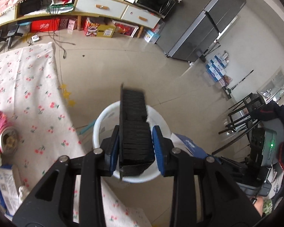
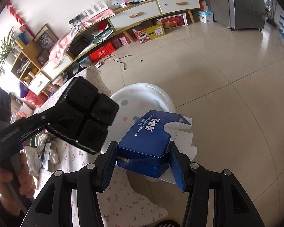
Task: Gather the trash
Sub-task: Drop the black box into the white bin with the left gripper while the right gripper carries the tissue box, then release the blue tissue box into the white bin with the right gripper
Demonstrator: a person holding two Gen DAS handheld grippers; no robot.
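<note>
Nearest my left lens, the left gripper (image 1: 136, 149) stands over the white bin (image 1: 104, 119), and between its blue pads (image 1: 158, 143) sits a black plastic tray (image 1: 135, 132), ribbed and divided into compartments. The tray lies against the near-side pad; a thin gap shows at the other, so I cannot confirm a firm pinch, only that the jaws stand part-open with the tray between them. From the right wrist view the same tray (image 2: 83, 113) hangs at a tilt off that gripper, above the table edge and just beside the bin's rim (image 2: 161, 92). A hand (image 2: 11, 177) grips the left tool's handle.

The right gripper (image 2: 142, 160) has its fingers closed on a blue biscuit box (image 2: 147, 141), both pads pressed against the box's short sides. The box's torn flap is open and points away from me. It is held above the near rim of the bin, which stands on the tiled floor (image 2: 227, 75) just beside the table.

The table carries a cherry-print cloth (image 1: 28, 87). On it, at the left edge of the left view, lies a red can (image 1: 1, 130) on its side, open end toward me, with a blurred pale carton (image 1: 5, 187) near it. Crumpled wrappers (image 2: 45, 151) lie on the cloth in the right view.

Beyond, a long low cabinet (image 1: 104, 7) runs along the wall, boxes stored beneath, and a grey refrigerator (image 1: 208, 24) stands to its right.
</note>
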